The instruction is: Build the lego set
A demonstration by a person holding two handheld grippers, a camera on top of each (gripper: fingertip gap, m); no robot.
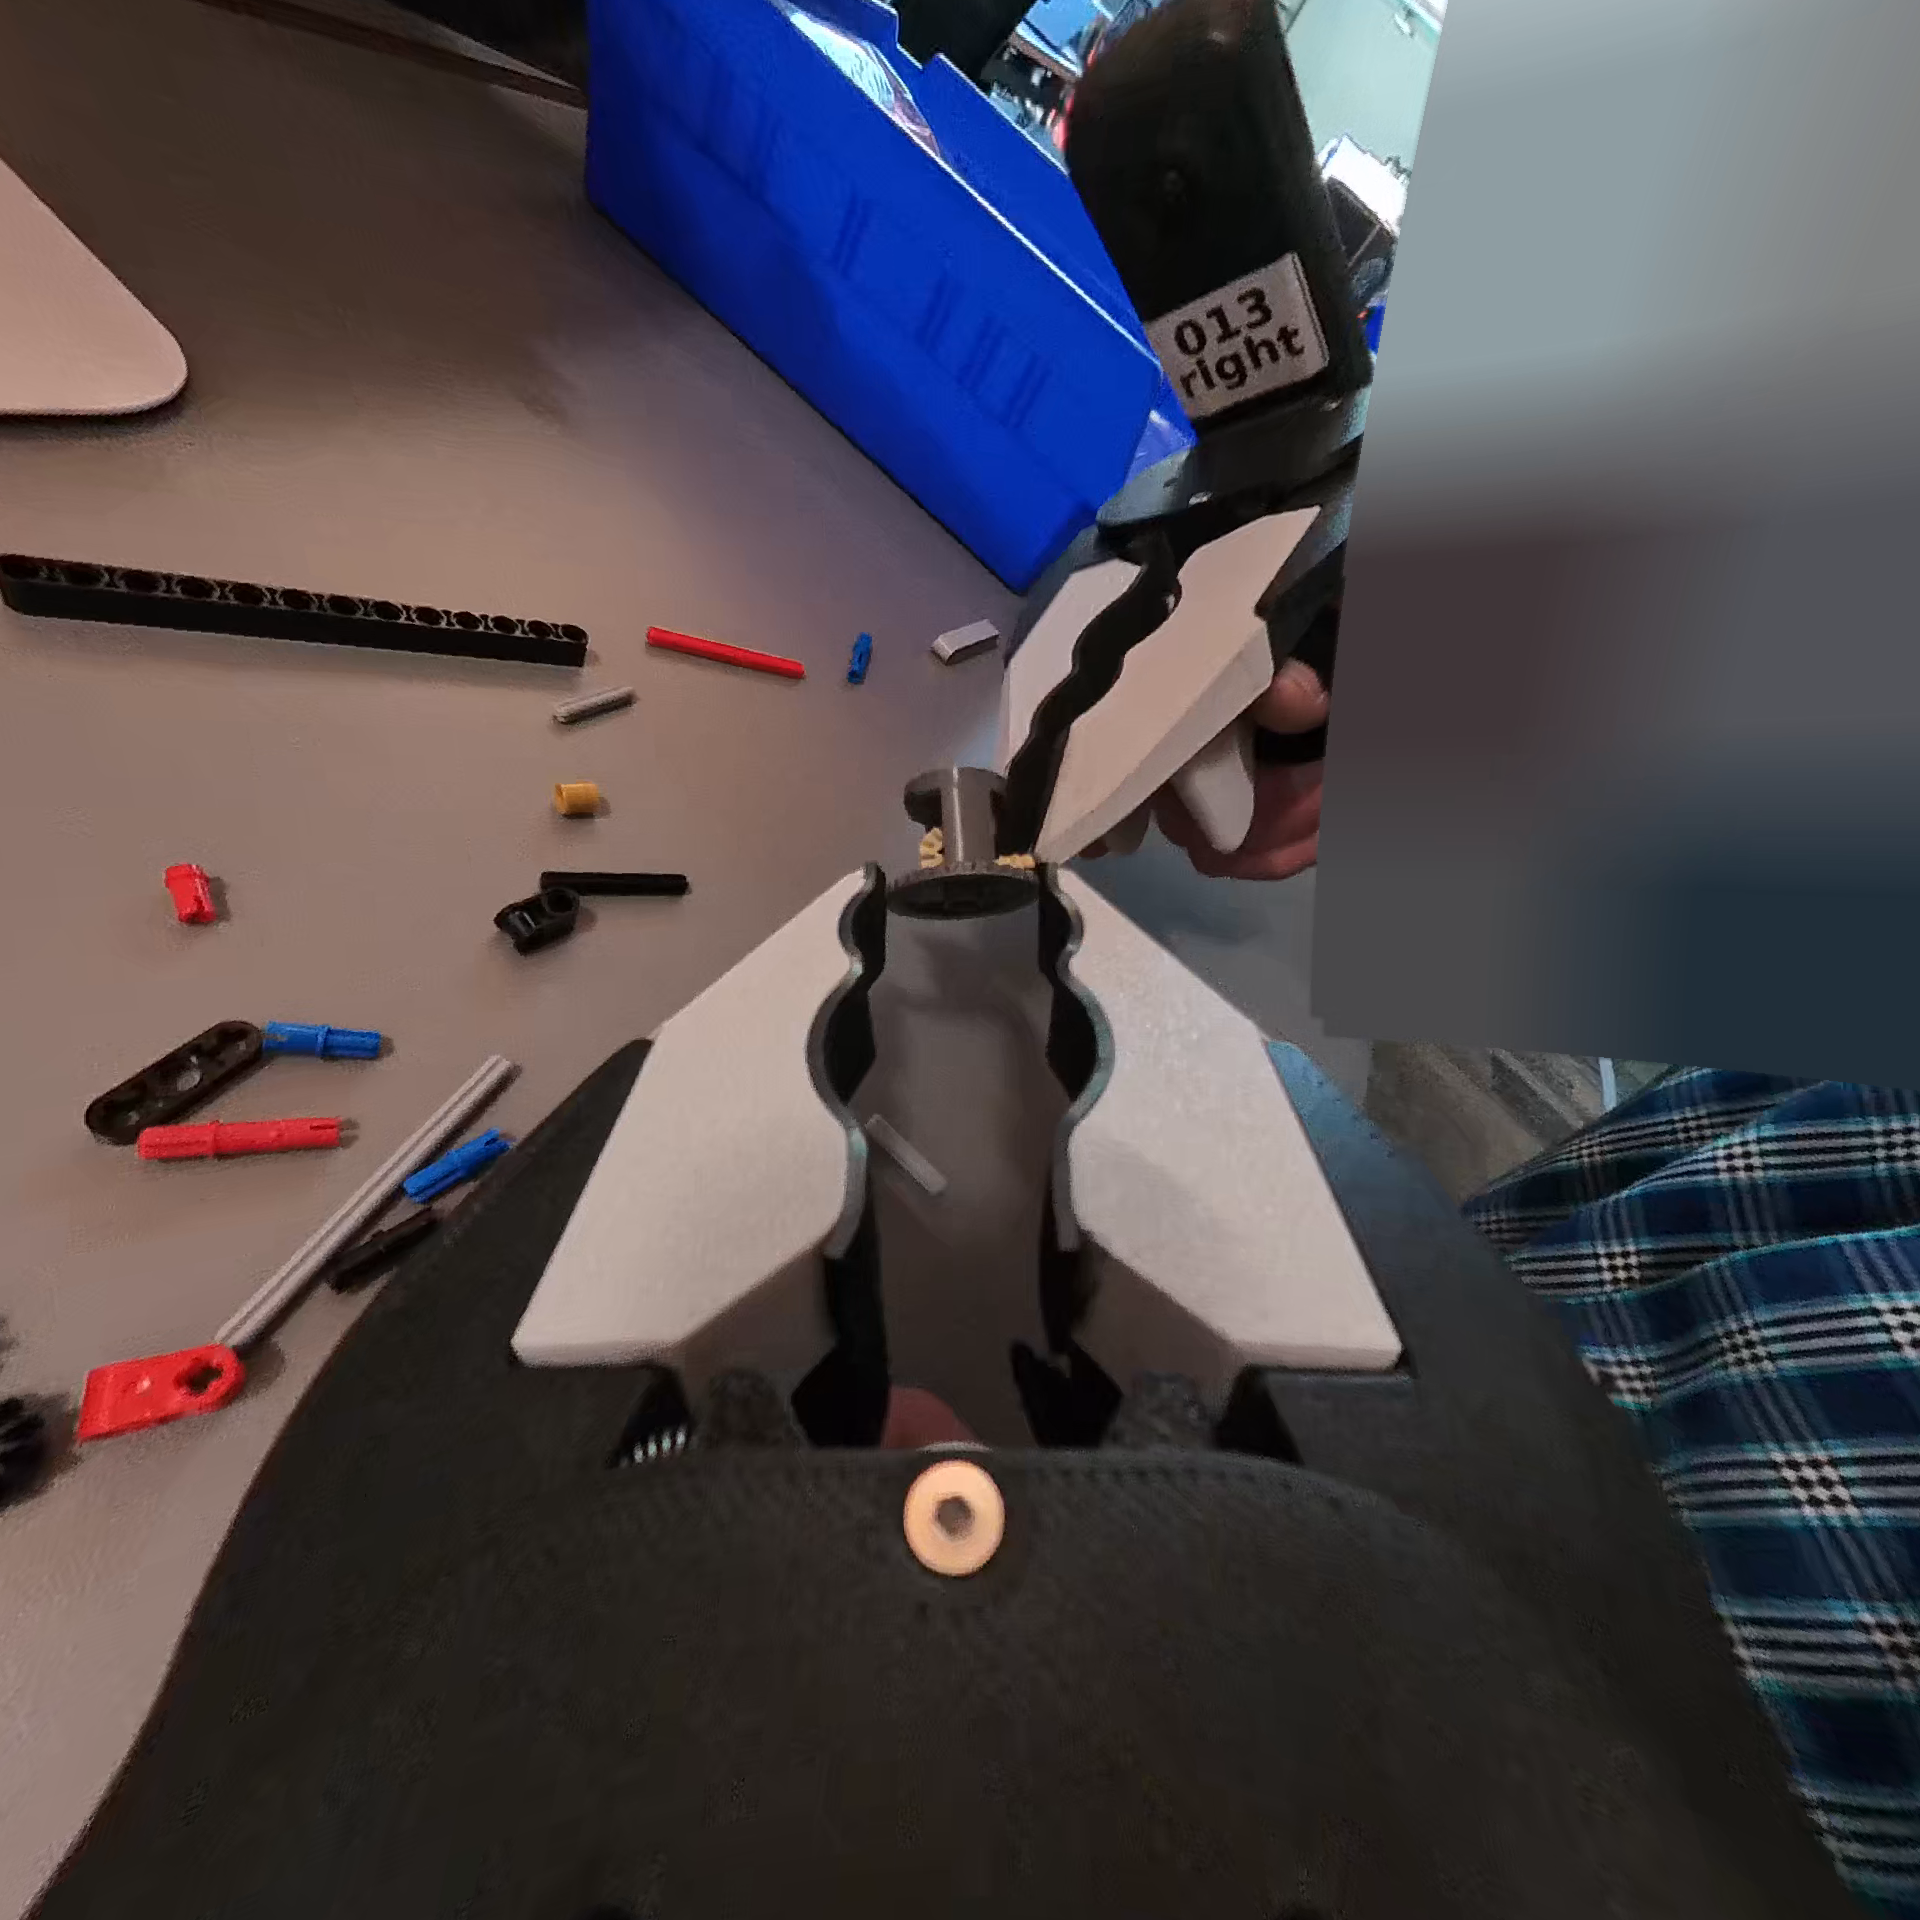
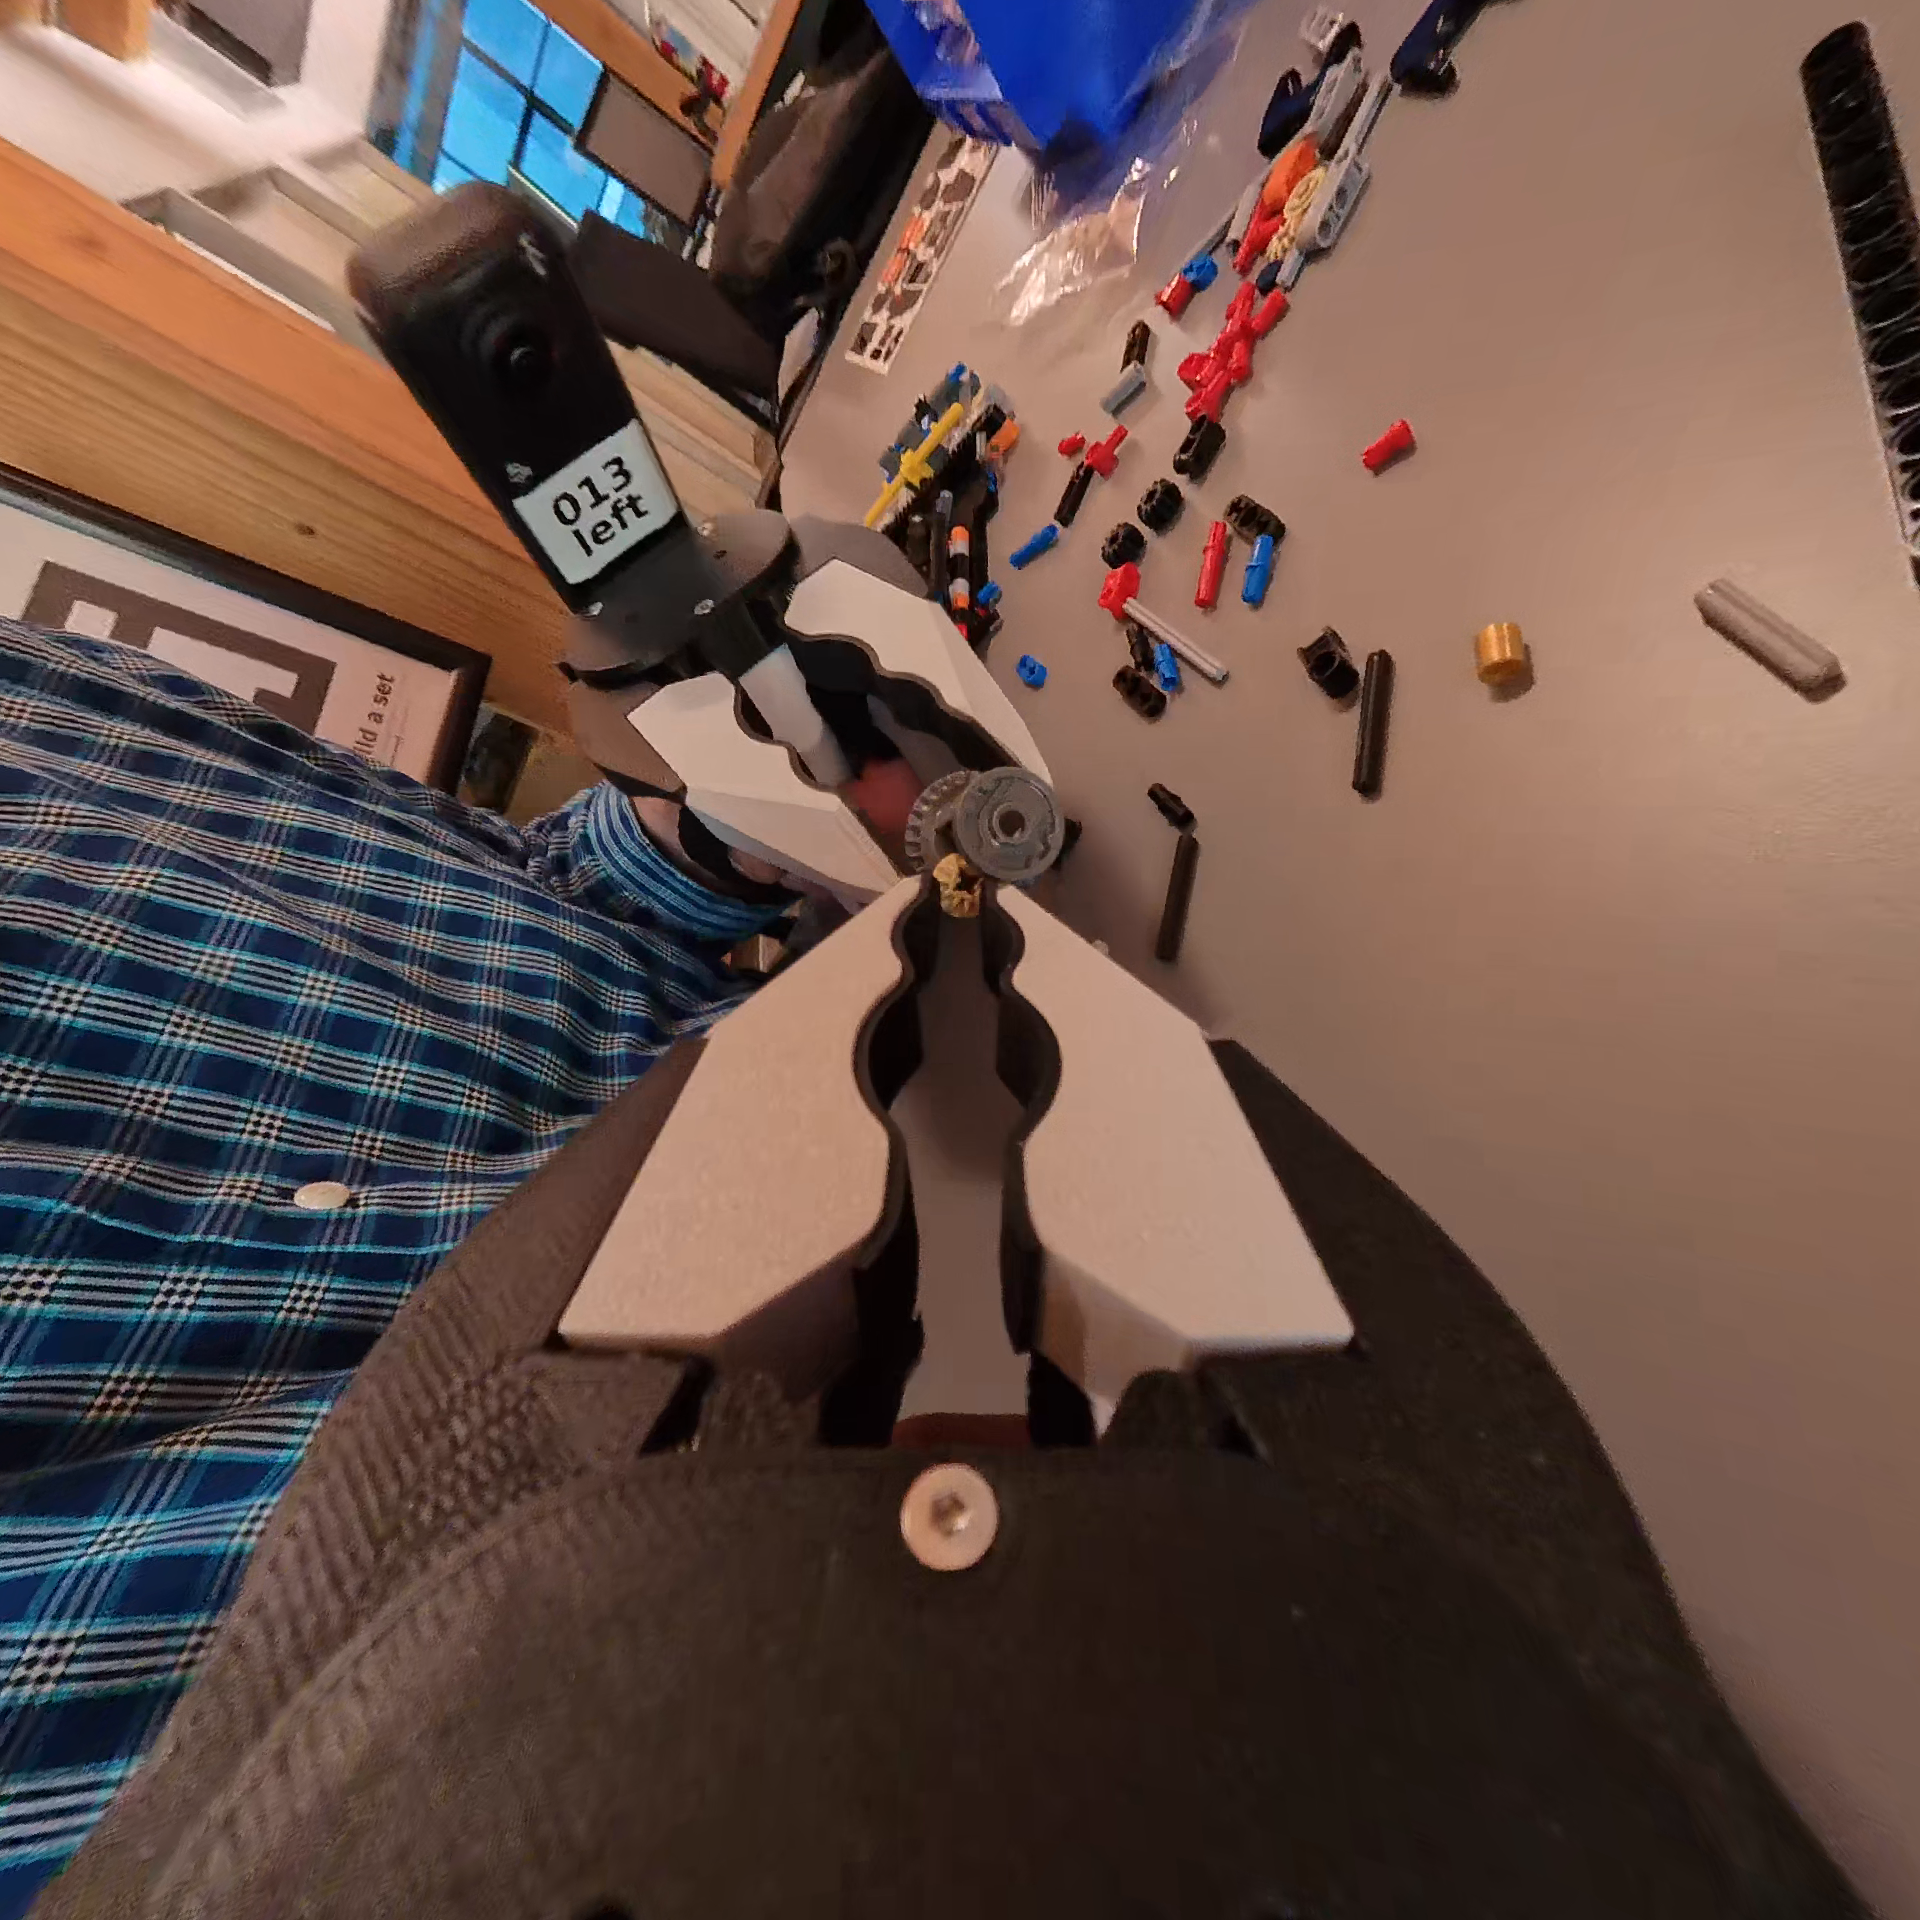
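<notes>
- Far left in the left wrist view, we see loose pieces scattered on the grey table (image 1: 416,436): a long black beam (image 1: 291,613), a red pin (image 1: 191,894), a red axle (image 1: 724,652) and a small tan bush (image 1: 577,799).
- At centre, our left gripper (image 1: 961,883) is clamped on the toothed rim of the dark grey gear housing (image 1: 961,836), held above the table.
- Just right of it, our right gripper (image 1: 1023,847) comes in from above, its tips pinching a small tan gear (image 1: 1016,861) that sits against the housing.
- The right wrist view confirms that the right gripper (image 2: 961,888) is closed on the tan gear (image 2: 958,871), touching the housing (image 2: 1003,826).
- Behind stands a blue bin (image 1: 862,270).
- Far right, we see a plaid sleeve (image 1: 1766,1351).
</notes>
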